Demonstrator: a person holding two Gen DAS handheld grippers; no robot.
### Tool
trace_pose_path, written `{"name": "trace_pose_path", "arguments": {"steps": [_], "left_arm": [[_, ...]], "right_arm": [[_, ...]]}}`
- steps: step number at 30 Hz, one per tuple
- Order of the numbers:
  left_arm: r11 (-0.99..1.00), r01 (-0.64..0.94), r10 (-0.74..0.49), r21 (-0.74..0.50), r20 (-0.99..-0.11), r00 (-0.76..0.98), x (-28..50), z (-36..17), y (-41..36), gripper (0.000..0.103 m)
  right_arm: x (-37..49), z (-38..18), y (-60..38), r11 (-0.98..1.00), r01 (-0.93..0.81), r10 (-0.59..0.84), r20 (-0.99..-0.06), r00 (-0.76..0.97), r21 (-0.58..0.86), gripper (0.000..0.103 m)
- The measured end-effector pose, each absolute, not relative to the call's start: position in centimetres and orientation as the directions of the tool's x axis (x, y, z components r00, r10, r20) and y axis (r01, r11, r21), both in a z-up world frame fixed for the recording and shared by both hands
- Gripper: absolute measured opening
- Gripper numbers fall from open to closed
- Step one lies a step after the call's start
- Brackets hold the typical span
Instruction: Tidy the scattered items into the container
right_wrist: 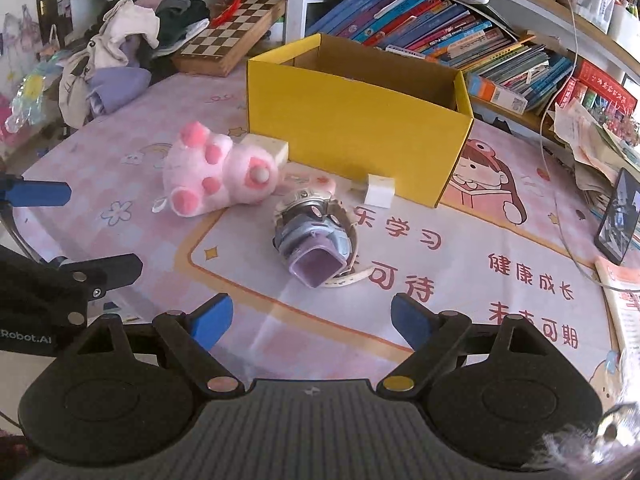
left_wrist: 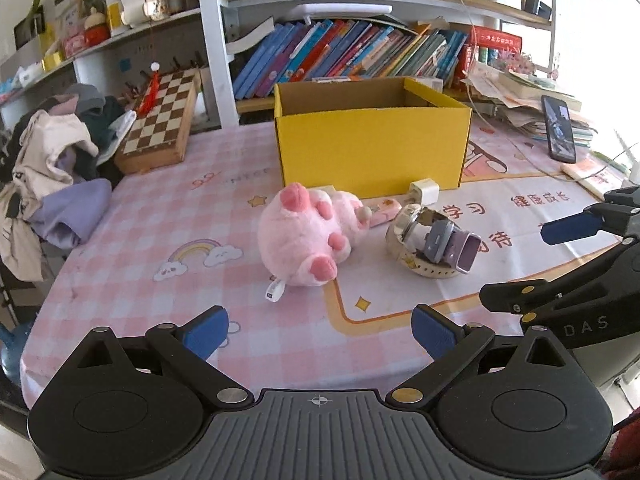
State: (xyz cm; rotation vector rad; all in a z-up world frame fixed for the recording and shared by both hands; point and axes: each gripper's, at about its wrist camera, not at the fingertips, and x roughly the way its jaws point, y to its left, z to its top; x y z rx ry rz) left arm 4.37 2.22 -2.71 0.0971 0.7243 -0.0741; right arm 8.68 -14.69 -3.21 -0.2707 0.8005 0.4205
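The left hand-held gripper [left_wrist: 320, 334] is hovering low over the pink checked tabletop [left_wrist: 160, 216] with its blue pads spread wide and nothing between them, and the right hand-held gripper [right_wrist: 312, 320] is doing the same, gaping just as wide and holding nothing. Ahead of the left one a pink plush [left_wrist: 304, 232] is lying on its side, its paws pointing toward the camera. Ahead and to the right of that gripper, and straight ahead of the right one, a purple watch [right_wrist: 314, 246] is resting inside a curled cream strap [right_wrist: 352, 276], apart from the plush. Beyond both toys an open yellow box [left_wrist: 372, 144] is standing upright; its inside is mostly hidden by the near wall. A white charger cube [right_wrist: 380, 190] is sitting just in front of the box wall, beyond the watch, and a cream block [right_wrist: 268, 146] is lying behind the plush, close to the box's left corner. A small pink case [left_wrist: 382, 210] is showing between plush and watch. Far to the left a chessboard [left_wrist: 160, 120] is leaning beside a heap of clothes [left_wrist: 52, 168]; far to the right a phone [left_wrist: 560, 128] is propped up.
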Motion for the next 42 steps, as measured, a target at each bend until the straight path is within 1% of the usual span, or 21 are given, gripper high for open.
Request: {"name": "trace_pose_path", "arguments": {"steps": [1, 4, 6, 9, 11, 16, 20, 25, 40, 42], "left_arm": [[0.993, 0.102, -0.036, 0.061, -0.665, 0.746, 4.5, -2.8, 2.2, 0.1], [0.994, 0.092, -0.025, 0.065, -0.669, 0.743, 4.8, -3.0, 2.0, 0.099], [0.994, 0.083, -0.018, 0.066, -0.671, 0.741, 5.0, -3.1, 2.0, 0.099], [0.995, 0.077, -0.019, 0.057, -0.668, 0.744, 5.2, -3.1, 2.1, 0.099], [0.995, 0.085, -0.029, 0.051, -0.665, 0.747, 5.2, -3.1, 2.1, 0.099], [0.994, 0.104, -0.055, 0.036, -0.655, 0.754, 5.2, -3.0, 2.2, 0.099], [0.992, 0.114, -0.054, 0.051, -0.644, 0.763, 5.3, -2.9, 1.9, 0.099], [0.991, 0.124, -0.067, 0.045, -0.642, 0.764, 5.6, -2.9, 1.9, 0.099], [0.993, 0.1, -0.035, 0.061, -0.659, 0.751, 6.7, -3.4, 1.7, 0.099], [0.993, 0.097, -0.031, 0.064, -0.662, 0.749, 6.8, -3.4, 1.7, 0.099]], "right_arm": [[8.7, -3.2, -14.7, 0.883, -0.463, 0.261, -0.737, 0.624, -0.079, 0.086], [8.7, -3.3, -14.7, 0.88, -0.466, 0.263, -0.729, 0.632, -0.087, 0.08], [8.8, -3.4, -14.7, 0.879, -0.469, 0.265, -0.725, 0.635, -0.09, 0.07], [9.1, -3.5, -14.8, 0.877, -0.473, 0.273, -0.727, 0.63, -0.081, 0.062], [9.2, -3.5, -14.9, 0.877, -0.475, 0.278, -0.727, 0.628, -0.075, 0.06], [9.6, -3.7, -14.9, 0.874, -0.481, 0.284, -0.728, 0.624, -0.071, 0.06], [9.5, -4.0, -14.9, 0.865, -0.491, 0.283, -0.712, 0.643, -0.099, 0.06], [10.0, -4.1, -14.9, 0.861, -0.501, 0.291, -0.717, 0.633, -0.093, 0.06], [11.2, -4.7, -14.6, 0.846, -0.526, 0.299, -0.734, 0.609, -0.092, 0.059], [11.5, -4.7, -14.5, 0.841, -0.534, 0.304, -0.735, 0.607, -0.093, 0.057]]}}
